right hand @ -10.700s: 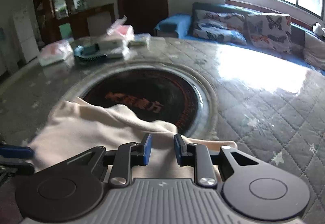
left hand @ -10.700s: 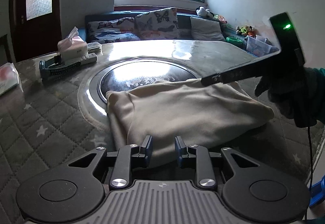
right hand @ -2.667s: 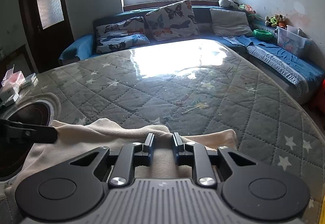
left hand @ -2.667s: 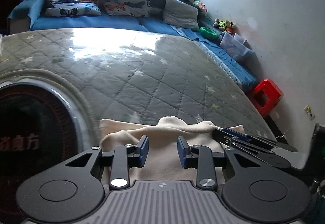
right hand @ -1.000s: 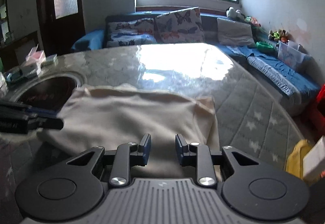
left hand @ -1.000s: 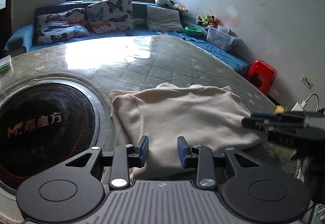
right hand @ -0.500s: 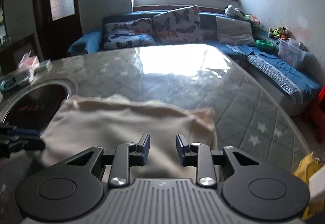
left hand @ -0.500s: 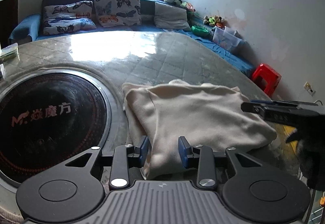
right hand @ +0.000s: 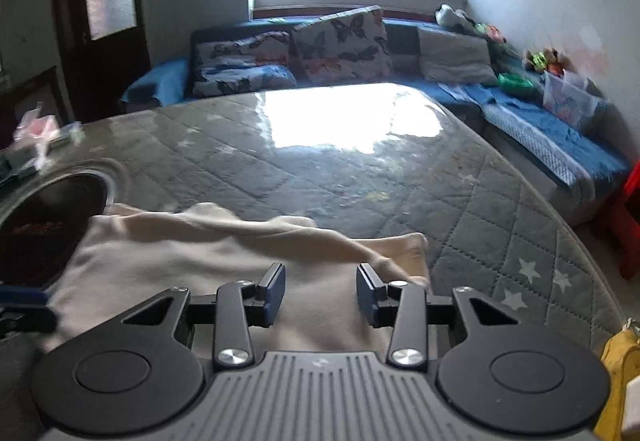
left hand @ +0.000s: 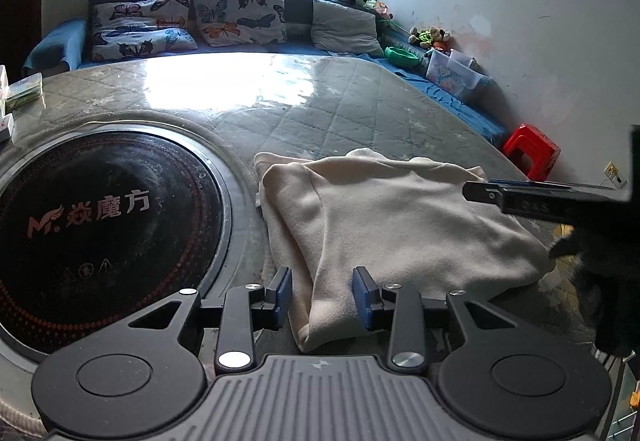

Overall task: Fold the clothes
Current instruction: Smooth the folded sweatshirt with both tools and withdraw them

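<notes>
A folded cream garment (left hand: pixel 400 213) lies on the quilted grey table cover, beside the black hotplate. My left gripper (left hand: pixel 322 281) is open, low over the garment's near left corner; a fold of cloth lies between the blue pads without being pinched. My right gripper (right hand: pixel 321 281) hovers over the garment (right hand: pixel 200 253) near its right edge. Its jaws are opening, with cloth under the gap but none pressed between the pads. In the left wrist view the right gripper (left hand: pixel 480 193) reaches in from the right, above the garment. The left gripper (right hand: pixel 24 305) shows at the left edge of the right wrist view.
A round black hotplate (left hand: pixel 100 217) is set into the table (left hand: pixel 320 109) left of the garment. A blue sofa with butterfly cushions (left hand: pixel 240 13) runs behind. A red stool (left hand: pixel 532 153) stands past the table's right edge. Small packets (right hand: pixel 36 137) lie far left.
The right gripper's jaws have widened and it has moved forward over the garment. The left gripper has kept its place at the near left corner, and the garment has stayed flat.
</notes>
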### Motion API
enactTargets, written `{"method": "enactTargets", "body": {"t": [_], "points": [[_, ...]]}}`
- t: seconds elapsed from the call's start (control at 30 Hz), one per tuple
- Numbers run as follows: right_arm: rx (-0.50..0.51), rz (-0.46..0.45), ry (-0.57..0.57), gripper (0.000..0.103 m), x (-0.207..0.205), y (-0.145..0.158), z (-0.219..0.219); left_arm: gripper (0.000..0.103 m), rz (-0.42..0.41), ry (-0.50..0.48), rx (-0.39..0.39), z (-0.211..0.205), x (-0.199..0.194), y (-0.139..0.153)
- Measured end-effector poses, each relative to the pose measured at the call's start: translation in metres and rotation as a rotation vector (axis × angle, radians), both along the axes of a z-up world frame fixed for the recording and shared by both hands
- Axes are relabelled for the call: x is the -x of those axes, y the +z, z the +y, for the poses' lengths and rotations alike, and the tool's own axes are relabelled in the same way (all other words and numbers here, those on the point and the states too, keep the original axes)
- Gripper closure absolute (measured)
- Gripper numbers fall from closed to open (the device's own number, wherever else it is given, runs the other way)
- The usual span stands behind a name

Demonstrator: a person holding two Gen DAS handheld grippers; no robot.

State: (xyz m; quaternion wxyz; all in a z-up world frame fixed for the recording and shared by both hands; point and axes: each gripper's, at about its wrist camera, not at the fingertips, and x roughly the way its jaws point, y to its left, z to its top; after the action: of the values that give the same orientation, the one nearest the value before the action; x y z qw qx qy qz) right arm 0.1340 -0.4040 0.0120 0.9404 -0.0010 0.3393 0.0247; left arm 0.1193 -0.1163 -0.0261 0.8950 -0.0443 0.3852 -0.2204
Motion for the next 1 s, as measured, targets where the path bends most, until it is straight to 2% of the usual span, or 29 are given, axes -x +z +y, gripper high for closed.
{"method": "enactTargets", "body": {"t": [0.17,0.33,0.5,0.73,0.87,1.0], "points": [[-0.019,-0.002,0.117,0.061,0.027,0.002,0.031,0.066,-0.004,0.003,-0.005,-0.001,0.004,0.000],[-0.025,0.015,0.183,0.061,0.045,-0.005,0.059,0.066,-0.002,0.008,-0.011,0.000,0.005,0.000],[0.035,0.008,0.202,0.061,0.061,-0.007,0.073,0.065,-0.005,0.012,-0.017,-0.001,0.008,0.002],[-0.011,-0.035,0.173,0.061,0.053,0.001,0.075,0.064,-0.003,0.029,-0.021,0.004,0.015,0.005],[0.001,-0.005,0.195,0.061,0.041,-0.009,0.087,0.061,-0.003,0.039,-0.038,0.009,0.020,0.007],[0.003,-0.019,0.191,0.061,0.054,-0.009,0.087,0.056,-0.002,0.049,-0.054,0.014,0.025,0.006]]}}
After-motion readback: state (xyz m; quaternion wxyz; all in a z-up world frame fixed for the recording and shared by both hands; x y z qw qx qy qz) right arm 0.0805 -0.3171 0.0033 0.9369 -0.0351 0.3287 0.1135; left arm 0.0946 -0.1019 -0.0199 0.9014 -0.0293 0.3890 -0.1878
